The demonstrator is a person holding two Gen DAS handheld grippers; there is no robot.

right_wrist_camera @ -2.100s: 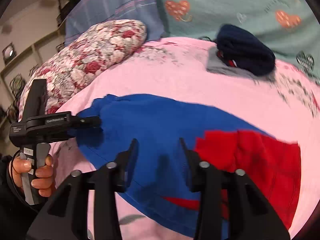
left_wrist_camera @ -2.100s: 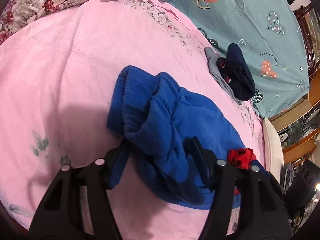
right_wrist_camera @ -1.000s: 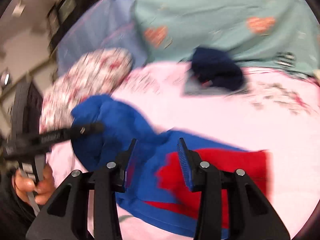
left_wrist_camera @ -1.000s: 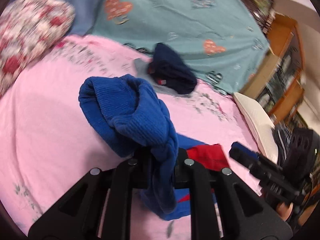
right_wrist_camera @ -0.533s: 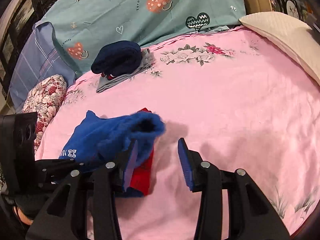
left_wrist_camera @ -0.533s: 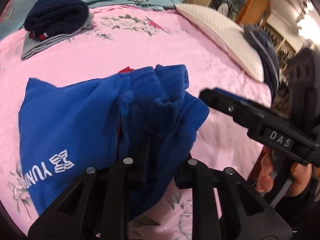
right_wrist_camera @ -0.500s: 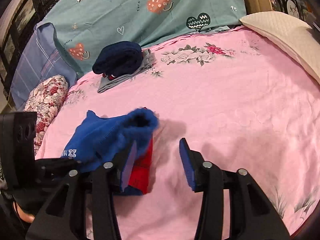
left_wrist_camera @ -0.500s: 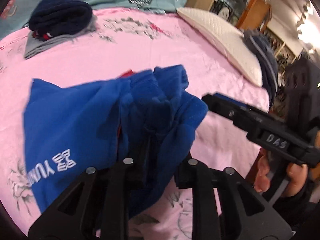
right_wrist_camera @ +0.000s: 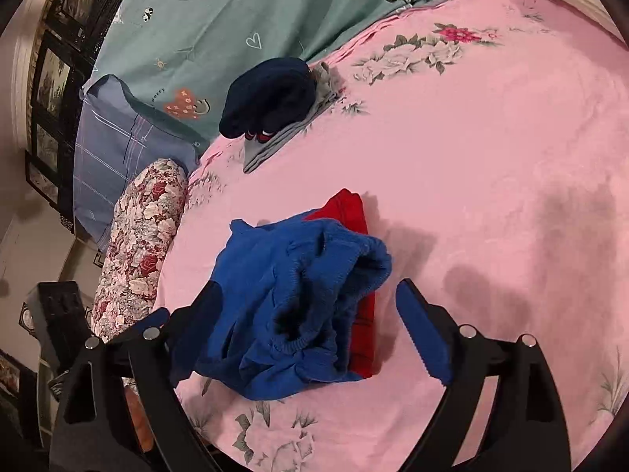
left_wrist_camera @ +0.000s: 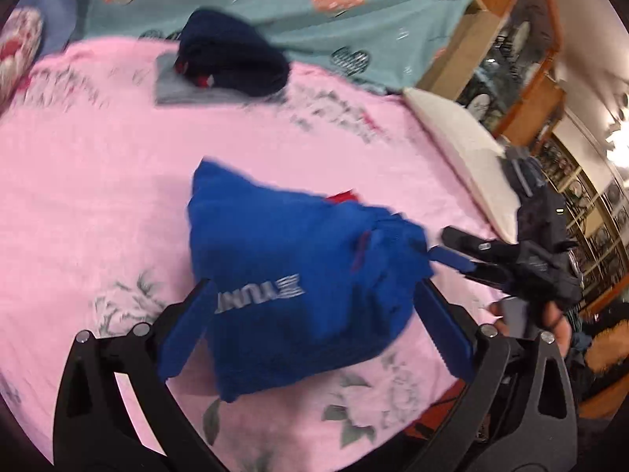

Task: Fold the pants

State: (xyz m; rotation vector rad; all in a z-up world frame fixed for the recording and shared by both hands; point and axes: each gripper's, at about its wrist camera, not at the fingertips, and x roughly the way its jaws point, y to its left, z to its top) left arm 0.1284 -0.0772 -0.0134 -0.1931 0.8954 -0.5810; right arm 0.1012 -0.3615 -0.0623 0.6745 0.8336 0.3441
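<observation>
The blue pants with red panels lie folded in a loose bundle on the pink bedspread. White lettering shows on the top layer. My left gripper is open, its fingers on either side of the bundle, holding nothing. In the right wrist view the pants show a ribbed blue cuff on top and a red layer under it. My right gripper is open just above the bundle. It also shows in the left wrist view at the right edge of the pants.
A folded navy garment on a grey one lies further back on the bed. A floral pillow lies at the left, a cream pillow at the right edge. A teal heart-print sheet covers the back. Wooden shelves stand beyond.
My left gripper has let go of the blue cuff and opened wide; the pants now rest folded on the bed. My right gripper has opened wider and moved closer over the bundle.
</observation>
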